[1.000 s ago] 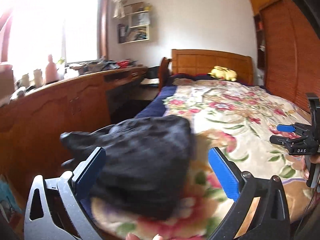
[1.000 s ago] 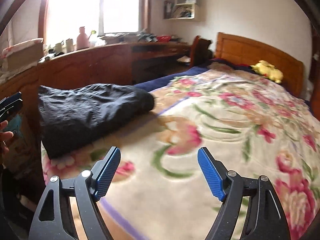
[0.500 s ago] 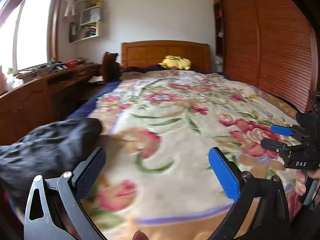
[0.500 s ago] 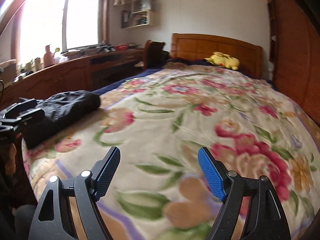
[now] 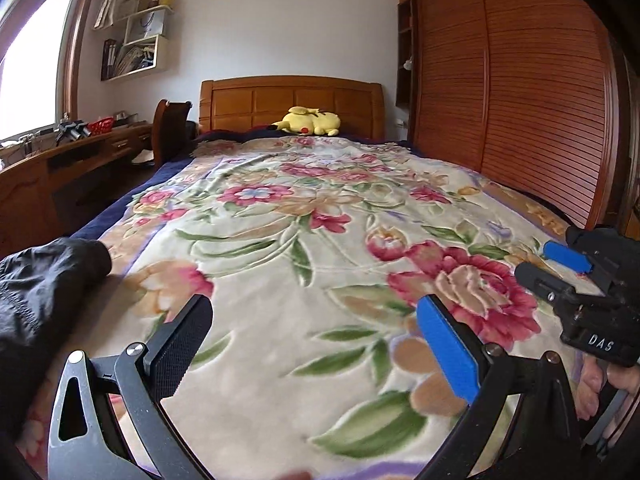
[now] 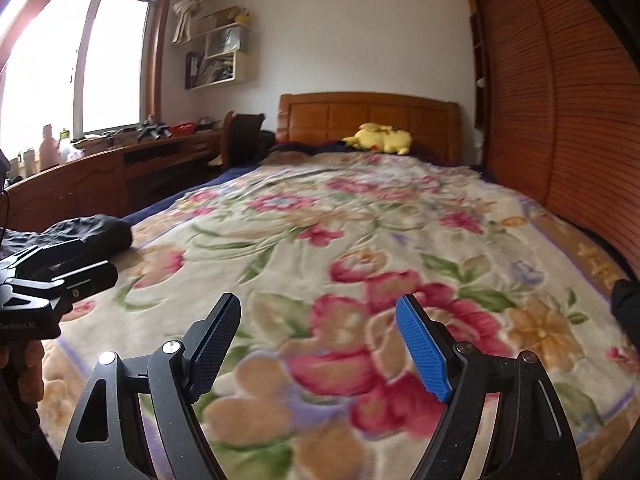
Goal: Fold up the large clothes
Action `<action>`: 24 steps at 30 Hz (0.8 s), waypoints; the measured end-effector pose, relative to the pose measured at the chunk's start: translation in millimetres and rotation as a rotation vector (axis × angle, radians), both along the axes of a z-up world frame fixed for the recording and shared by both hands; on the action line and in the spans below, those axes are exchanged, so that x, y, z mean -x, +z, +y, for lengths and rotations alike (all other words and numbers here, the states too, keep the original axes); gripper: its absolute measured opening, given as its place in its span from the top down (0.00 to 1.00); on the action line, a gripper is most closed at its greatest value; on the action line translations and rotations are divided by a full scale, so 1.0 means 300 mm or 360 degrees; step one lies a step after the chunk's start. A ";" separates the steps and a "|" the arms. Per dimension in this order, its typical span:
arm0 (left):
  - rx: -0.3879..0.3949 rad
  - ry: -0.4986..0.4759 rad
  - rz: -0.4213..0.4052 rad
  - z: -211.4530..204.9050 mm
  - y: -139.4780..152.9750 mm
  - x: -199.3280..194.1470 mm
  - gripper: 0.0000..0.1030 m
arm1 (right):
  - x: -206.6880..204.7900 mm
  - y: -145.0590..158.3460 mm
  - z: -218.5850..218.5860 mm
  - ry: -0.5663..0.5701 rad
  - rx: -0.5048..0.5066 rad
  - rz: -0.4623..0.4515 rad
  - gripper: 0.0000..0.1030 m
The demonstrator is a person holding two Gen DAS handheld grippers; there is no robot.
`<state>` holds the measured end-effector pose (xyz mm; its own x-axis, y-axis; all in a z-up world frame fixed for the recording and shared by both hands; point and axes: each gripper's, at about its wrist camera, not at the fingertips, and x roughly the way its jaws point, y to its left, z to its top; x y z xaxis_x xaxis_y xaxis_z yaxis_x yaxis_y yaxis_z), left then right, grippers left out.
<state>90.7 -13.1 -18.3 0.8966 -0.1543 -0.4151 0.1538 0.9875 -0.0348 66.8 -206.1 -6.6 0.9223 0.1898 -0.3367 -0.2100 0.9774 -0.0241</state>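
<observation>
A dark garment [image 5: 44, 292] lies bunched at the left edge of the bed [image 5: 320, 240], beside the wooden desk [image 6: 100, 176]; the flowered blanket is bare to the wardrobe [image 5: 520, 80]. Left gripper [image 5: 316, 344] and right gripper [image 6: 320, 344] hold fingers wide, gripping nothing

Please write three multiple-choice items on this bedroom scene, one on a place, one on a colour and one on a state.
1. Where does the black garment lie?
A. against the headboard
B. at the bed's left edge, near the foot
C. on the desk

2. What colour is the plush toy?
A. yellow
B. blue
C. white

3. How does the left gripper stand?
A. shut on the garment
B. shut on the blanket
C. open, holding nothing

Answers:
1 B, it sits beside the floral blanket's left border.
2 A, it shows yellow against the wooden headboard.
3 C, only blanket shows between its parted pads.
</observation>
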 end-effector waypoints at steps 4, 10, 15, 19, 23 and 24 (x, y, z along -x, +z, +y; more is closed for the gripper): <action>0.0005 0.0000 0.0013 -0.021 -0.017 -0.012 0.01 | 0.023 -0.012 -0.005 -0.0037 -0.0014 -0.0038 0.21; -0.0025 0.0003 -0.0011 -0.046 -0.020 -0.011 0.01 | 0.028 -0.043 0.008 -0.0050 -0.0003 -0.0041 0.21; -0.0007 -0.0002 -0.0019 -0.044 -0.016 -0.001 0.01 | 0.034 -0.044 0.000 -0.0060 -0.0002 -0.0048 0.21; -0.0005 0.0001 -0.0024 -0.040 -0.014 0.005 0.01 | 0.034 -0.043 -0.004 -0.0055 -0.0003 -0.0049 0.21; -0.0003 0.0010 -0.0026 -0.033 -0.013 0.011 0.01 | 0.032 -0.039 -0.008 -0.0053 -0.0013 -0.0057 0.21; -0.0003 0.0010 -0.0026 -0.032 -0.013 0.013 0.01 | 0.033 -0.041 -0.010 -0.0053 -0.0014 -0.0059 0.21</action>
<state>86.8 -22.6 -22.3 0.9041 -0.1481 -0.4008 0.1483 0.9885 -0.0307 56.9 -209.0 -18.9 0.9400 0.1615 -0.3004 -0.1763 0.9841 -0.0227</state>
